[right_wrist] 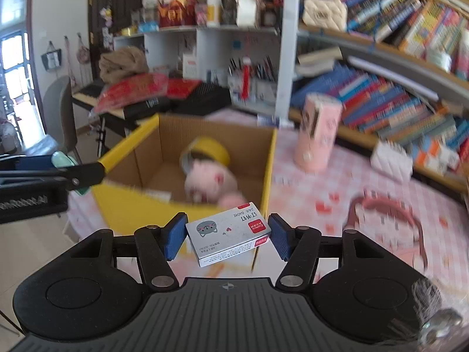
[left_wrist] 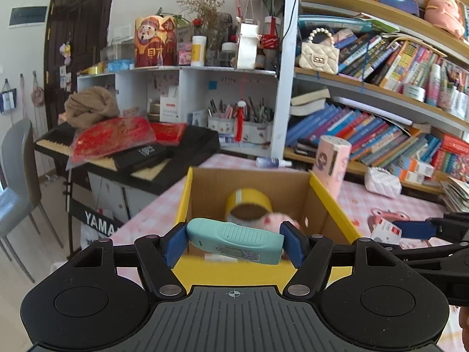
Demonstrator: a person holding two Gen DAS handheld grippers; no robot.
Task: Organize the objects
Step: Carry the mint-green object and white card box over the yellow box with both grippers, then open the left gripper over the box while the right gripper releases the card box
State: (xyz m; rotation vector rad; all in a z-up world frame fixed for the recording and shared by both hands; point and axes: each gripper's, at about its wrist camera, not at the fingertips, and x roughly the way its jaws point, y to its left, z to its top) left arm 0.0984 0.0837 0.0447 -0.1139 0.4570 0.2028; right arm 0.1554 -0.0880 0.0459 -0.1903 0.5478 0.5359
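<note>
Holding one thing in each claw, the person is part way through tidying up. The left claw (left_wrist: 234,243) is squeezed tight on a mint green gadget (left_wrist: 234,240), which hangs just over the near edge of the cardboard box (left_wrist: 325,208). The right claw (right_wrist: 228,236) is clenched on a small staple box (right_wrist: 228,233) with a little cat face on it. That one sits near the box's right front corner, not yet over the opening.

Some things are already inside the box. A yellow tape roll (left_wrist: 249,202) leans at the back, and a pink plush toy (right_wrist: 209,180) lies in front of it. So that part looks done.

Other things are left out on the pink checked tabletop (right_wrist: 302,187). A pink tube (right_wrist: 318,133) stands upright to the right of the box. A pink headband (right_wrist: 390,208) lies flat on the cloth, and a white quilted pouch (right_wrist: 391,161) sits near the bookshelf (left_wrist: 381,88). A small spray bottle (left_wrist: 274,162) lies behind the box.

I think the two held things go in the box next, and then the rest may follow.
</note>
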